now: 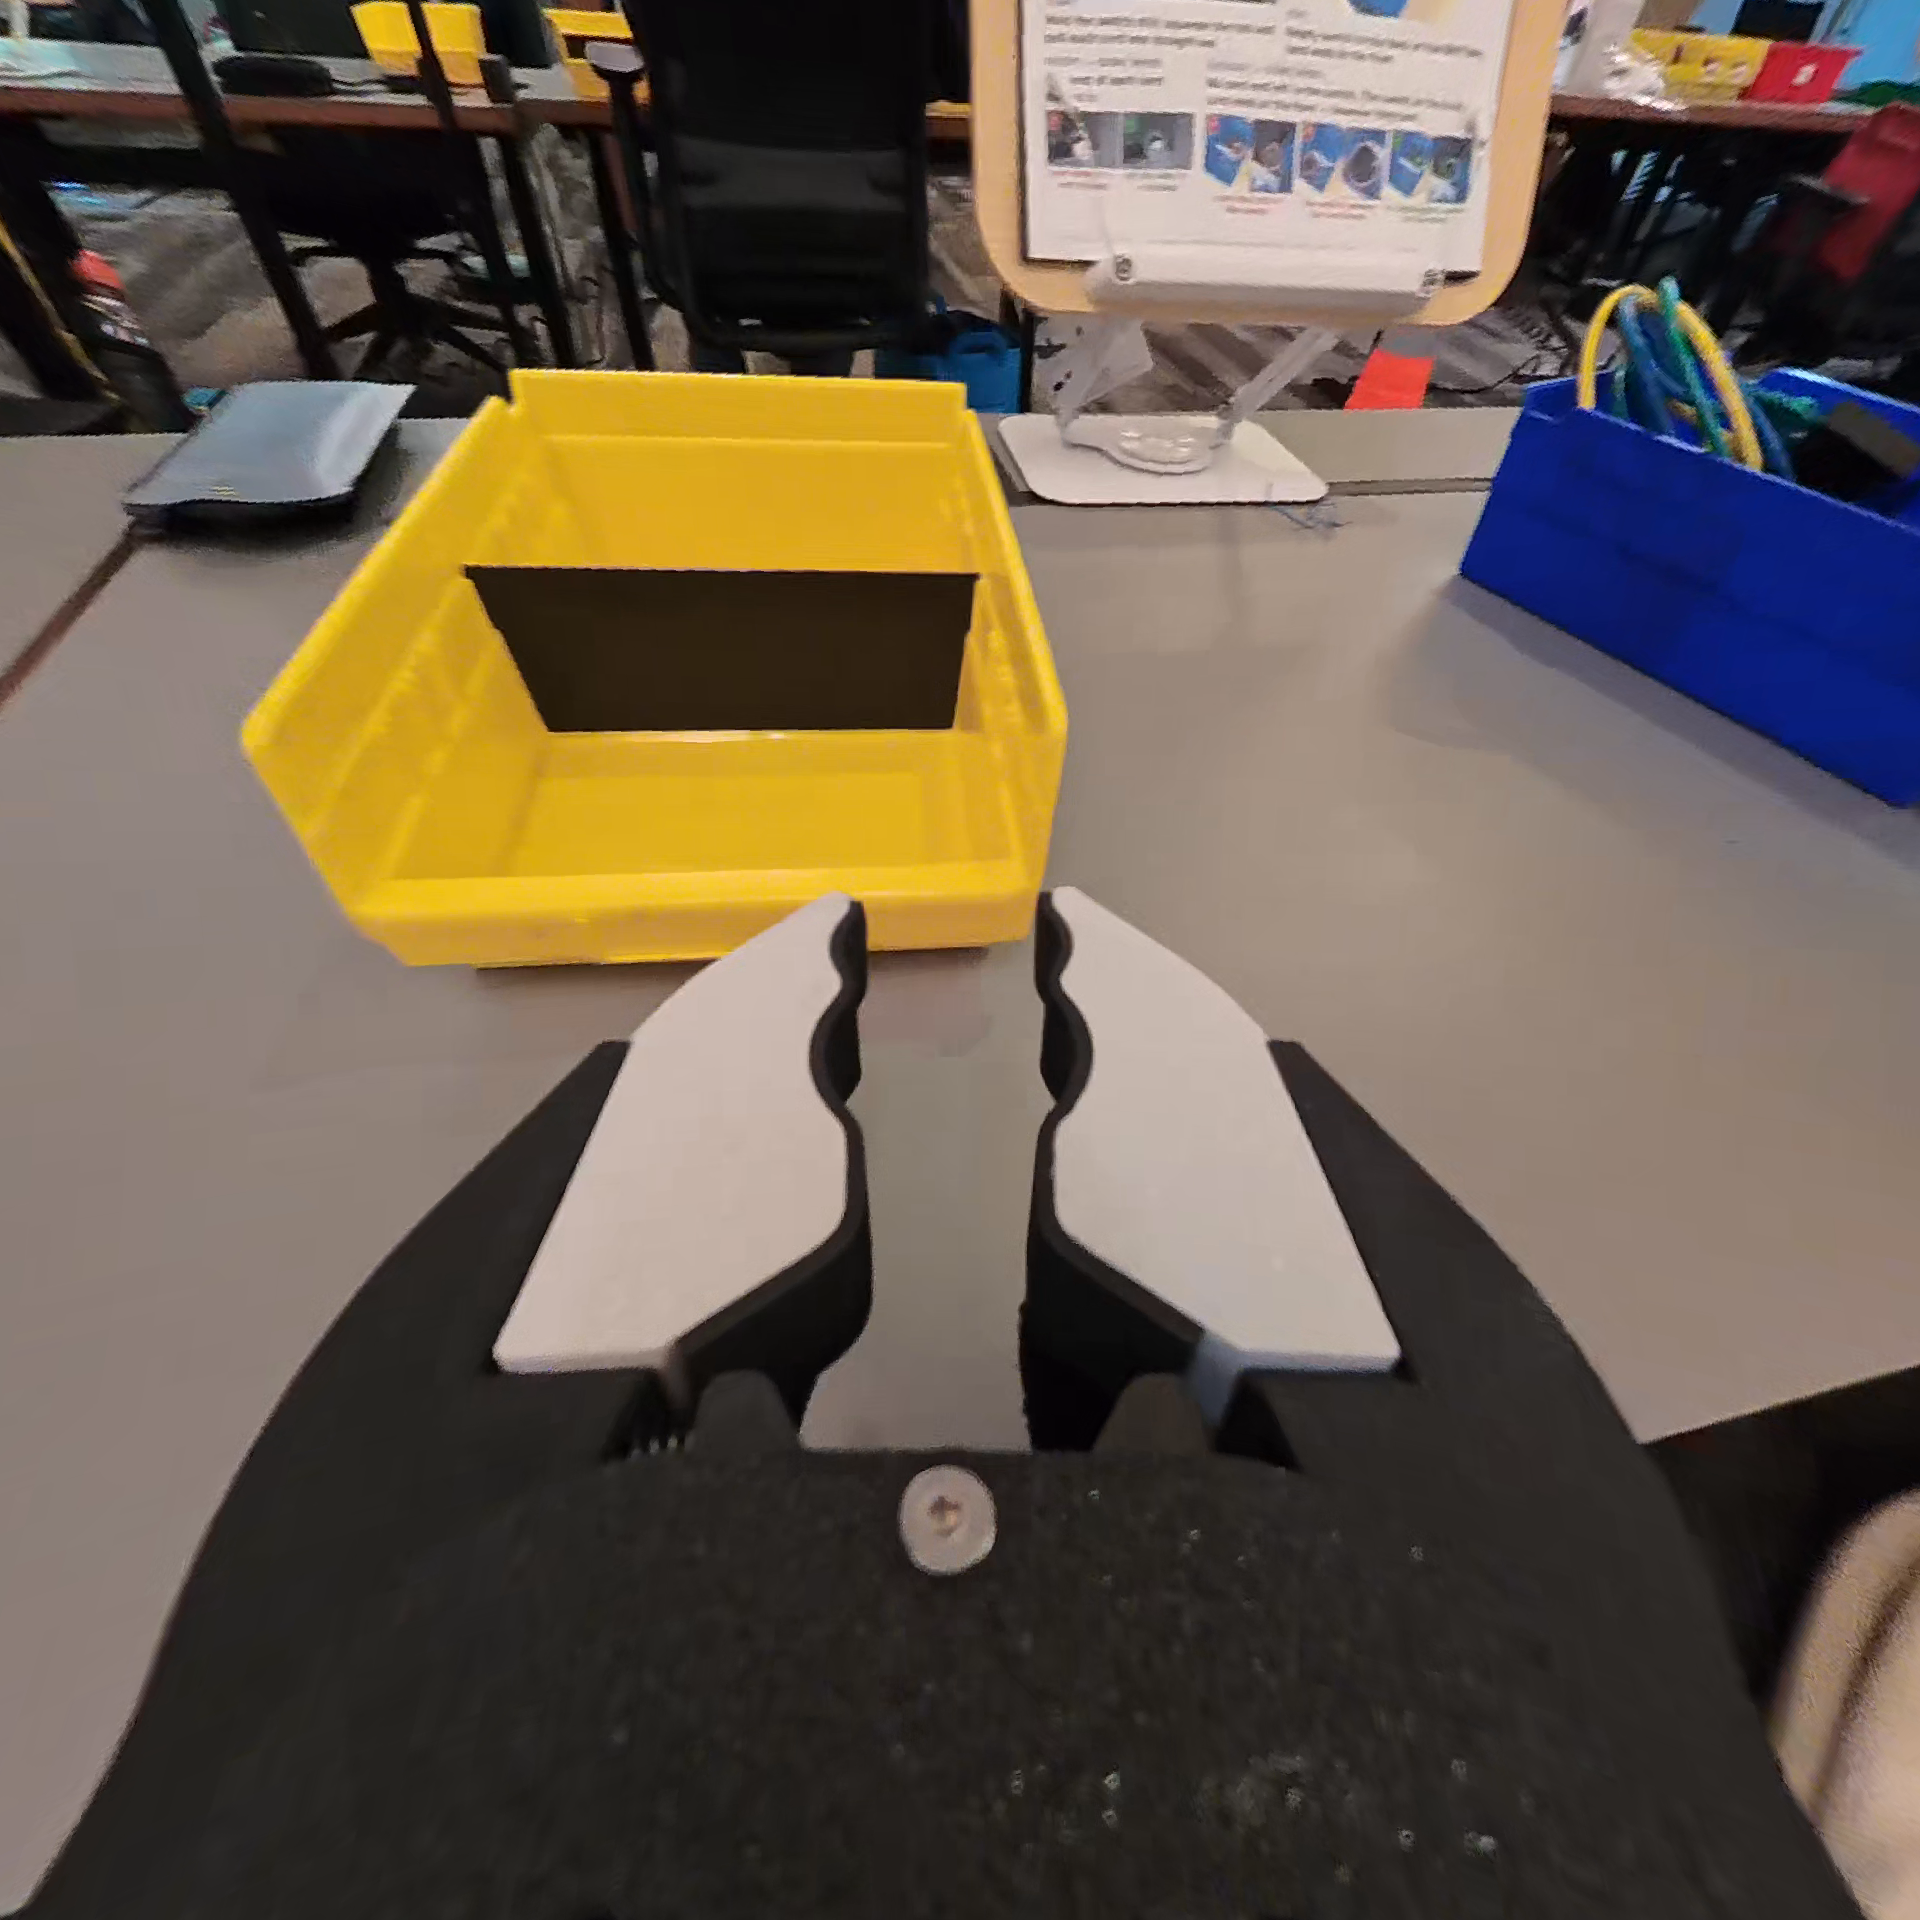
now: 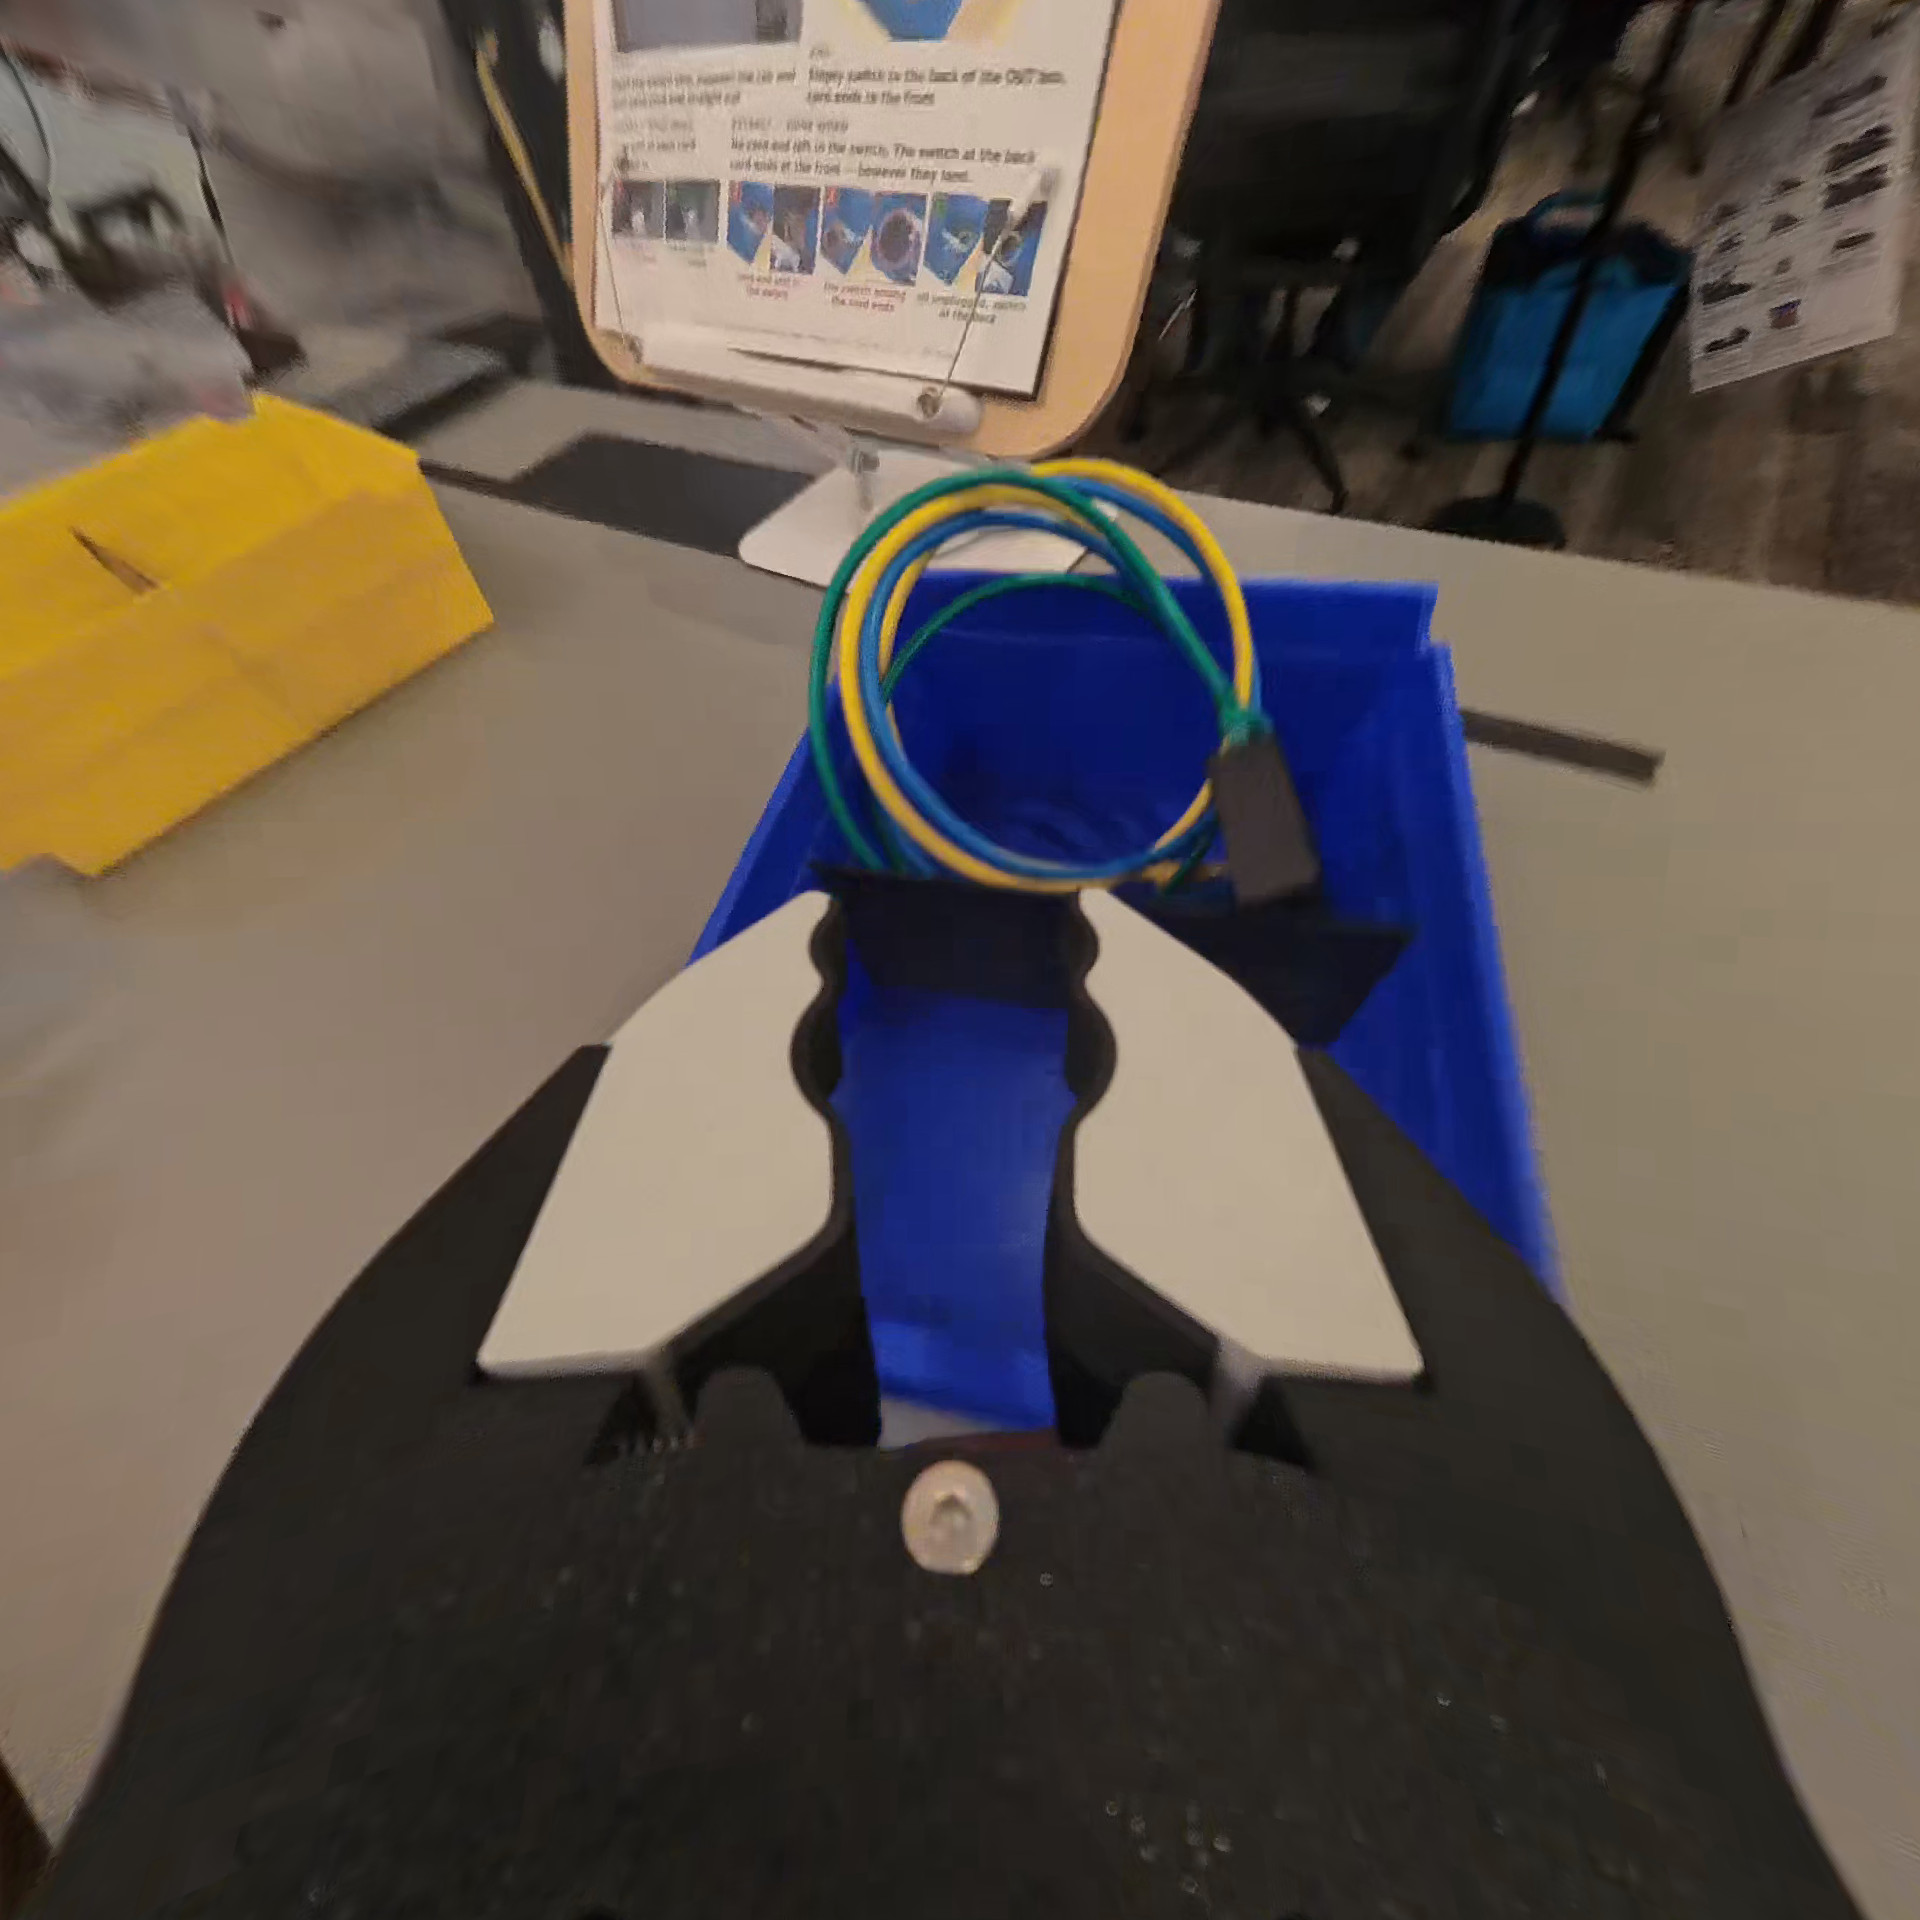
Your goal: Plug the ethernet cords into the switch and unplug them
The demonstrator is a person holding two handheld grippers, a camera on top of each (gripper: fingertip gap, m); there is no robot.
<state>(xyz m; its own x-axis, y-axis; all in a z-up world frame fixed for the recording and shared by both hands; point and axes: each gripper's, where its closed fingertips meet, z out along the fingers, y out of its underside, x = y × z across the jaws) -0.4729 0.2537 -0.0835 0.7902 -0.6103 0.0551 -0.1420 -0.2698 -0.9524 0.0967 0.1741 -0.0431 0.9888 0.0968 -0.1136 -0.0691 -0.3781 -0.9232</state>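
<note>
A bundle of yellow, blue and green ethernet cords [image 2: 854, 675] loops up out of a blue bin [image 2: 1455, 935]. A small black box [image 2: 1262, 821], apparently the switch, hangs at the loop's right side. My right gripper [image 2: 956, 920] is open over the bin's near end, its fingertips on either side of a dark divider [image 2: 1309, 966]; I cannot tell if they touch it. My left gripper [image 1: 951, 914] is open and empty above the table, just in front of a yellow bin [image 1: 686, 914]. The blue bin [image 1: 1683, 613] and cords [image 1: 1683, 384] lie far to its right.
The yellow bin holds only a black divider [image 1: 727, 649] and shows at the left of the right wrist view [image 2: 229, 623]. An instruction sheet on a stand [image 1: 1247, 135] is behind the bins. A dark pouch [image 1: 270, 457] lies at the back left. The table's near edge [image 1: 1766, 1403] is at the lower right.
</note>
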